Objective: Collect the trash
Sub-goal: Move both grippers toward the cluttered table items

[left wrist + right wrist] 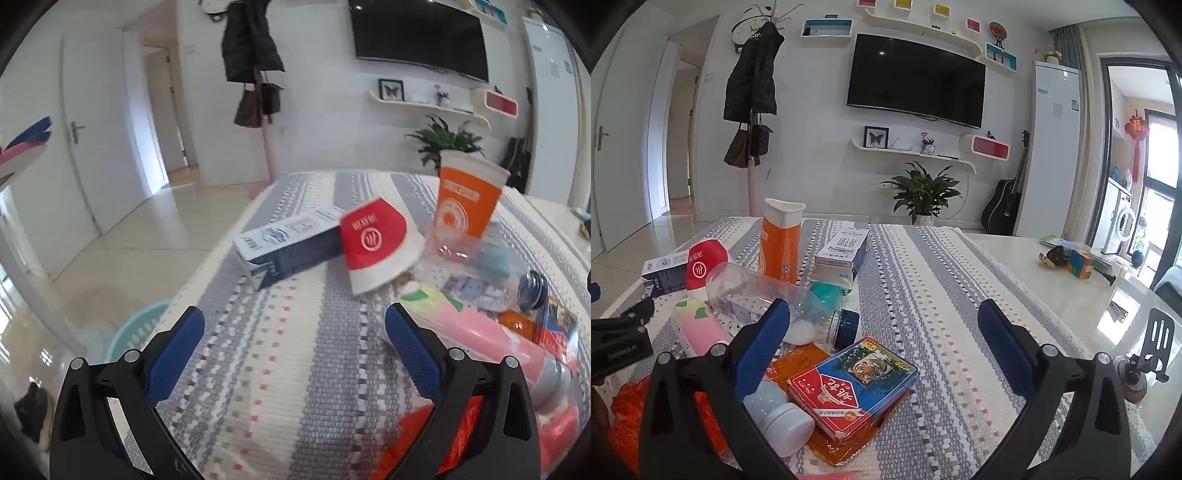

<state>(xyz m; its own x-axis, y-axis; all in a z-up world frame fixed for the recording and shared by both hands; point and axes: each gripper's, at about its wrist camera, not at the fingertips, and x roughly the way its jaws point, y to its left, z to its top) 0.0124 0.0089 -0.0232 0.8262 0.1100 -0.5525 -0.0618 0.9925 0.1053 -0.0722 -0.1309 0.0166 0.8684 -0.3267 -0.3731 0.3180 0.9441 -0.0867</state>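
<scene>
Reach stage: left gripper [293, 332] and right gripper [882, 332] hover wide open and empty over the bench [1015, 258]; next, probably close on the red cup [373, 240].

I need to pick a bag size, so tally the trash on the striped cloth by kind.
Cartons and boxes: 3 (two blue-white cartons, card box)
Paper cups: 2 (red cup, orange cup)
Bottles: 2 (clear bottle, pink bottle)
Orange wrappers: 2 ()
Total: 9, other small bits unclear.
</scene>
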